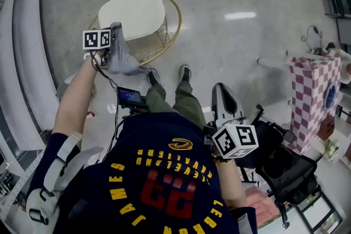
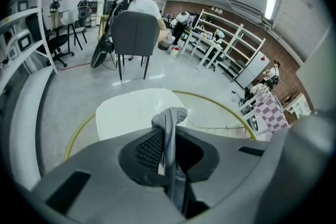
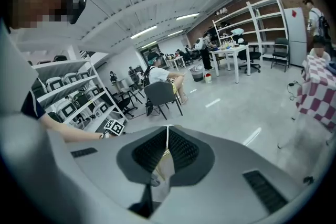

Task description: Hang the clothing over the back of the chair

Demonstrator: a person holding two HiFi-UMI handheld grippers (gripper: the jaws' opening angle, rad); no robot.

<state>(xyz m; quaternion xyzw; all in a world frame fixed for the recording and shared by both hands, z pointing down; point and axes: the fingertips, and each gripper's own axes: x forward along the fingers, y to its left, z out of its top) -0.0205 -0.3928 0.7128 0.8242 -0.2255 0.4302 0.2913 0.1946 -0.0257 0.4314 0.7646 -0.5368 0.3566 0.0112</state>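
A grey piece of clothing hangs from my left gripper, whose jaws are shut on a fold of it. The gripper is held over the near edge of a round chair with a white seat and a gold wire back rim. The cloth dangles against the rim's near side. My right gripper stays low beside the person's legs, away from the chair. In the right gripper view its jaws are shut with nothing between them.
White shelving runs along the left. A table under a checked cloth and black bags stand at the right. The person's shoes are just in front of the chair. A grey office chair stands further off.
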